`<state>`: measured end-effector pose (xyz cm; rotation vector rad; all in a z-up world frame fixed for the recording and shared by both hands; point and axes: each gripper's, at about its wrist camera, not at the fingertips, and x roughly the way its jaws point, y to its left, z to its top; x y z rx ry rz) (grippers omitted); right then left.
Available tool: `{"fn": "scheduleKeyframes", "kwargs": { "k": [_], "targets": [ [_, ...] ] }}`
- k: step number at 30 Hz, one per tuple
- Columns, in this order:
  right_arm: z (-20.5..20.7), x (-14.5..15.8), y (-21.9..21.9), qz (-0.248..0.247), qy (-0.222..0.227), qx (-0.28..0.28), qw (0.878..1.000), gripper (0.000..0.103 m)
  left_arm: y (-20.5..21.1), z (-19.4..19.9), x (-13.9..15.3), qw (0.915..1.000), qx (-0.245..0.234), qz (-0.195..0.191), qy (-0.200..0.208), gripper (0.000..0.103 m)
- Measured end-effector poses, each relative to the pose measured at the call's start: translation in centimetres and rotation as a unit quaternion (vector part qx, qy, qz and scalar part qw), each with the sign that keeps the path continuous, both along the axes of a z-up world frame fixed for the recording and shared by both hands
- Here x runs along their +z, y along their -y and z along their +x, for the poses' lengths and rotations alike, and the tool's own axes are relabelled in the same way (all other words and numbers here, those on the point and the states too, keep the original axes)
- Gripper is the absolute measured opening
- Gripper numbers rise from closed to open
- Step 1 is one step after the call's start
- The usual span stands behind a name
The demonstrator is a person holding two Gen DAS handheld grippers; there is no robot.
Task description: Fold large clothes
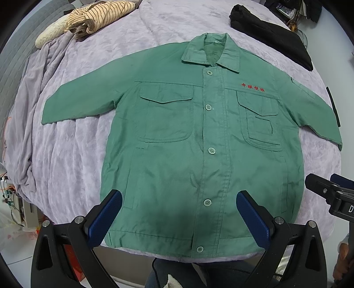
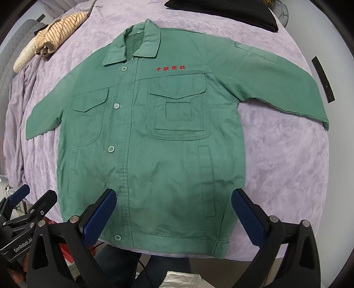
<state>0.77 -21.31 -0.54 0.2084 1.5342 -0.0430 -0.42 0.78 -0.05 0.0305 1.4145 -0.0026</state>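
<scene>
Jacket (image 1: pixel 199 144) lies flat, buttoned, on bed (image 1: pixel 88 144). Left gripper (image 1: pixel 179 212) and right gripper (image 2: pixel 173 210) hover above hem, fingers spread, empty. Embroidery illegible.

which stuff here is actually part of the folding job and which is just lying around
Part of the job:
green jacket, spread flat, buttoned
left tool, open above the hem
right tool, open above the hem

Just lying about:
striped garment
black garment
black strip
purple blanket under it all
</scene>
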Motion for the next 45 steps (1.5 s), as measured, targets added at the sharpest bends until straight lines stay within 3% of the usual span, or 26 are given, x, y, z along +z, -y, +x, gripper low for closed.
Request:
{"fn": "scheduleKeyframes", "kwargs": {
  "k": [9, 20, 45],
  "targets": [
    [-0.05, -0.02, 0.02, 0.000, -0.001, 0.000, 1.000, 0.103, 0.03, -0.12, -0.13, 0.9998, 0.005, -0.020, -0.003, 0.103],
    [-0.22, -0.38, 0.37, 0.001, -0.005, -0.004, 1.000, 0.103, 0.12, -0.13, -0.17, 0.9998, 0.006, 0.007, -0.015, 0.103],
    [-0.43, -0.40, 0.22, -0.001, -0.001, -0.004, 1.000, 0.103, 0.06, -0.22, -0.06, 1.0000, 0.004, 0.002, -0.004, 0.103]
  ]
}}
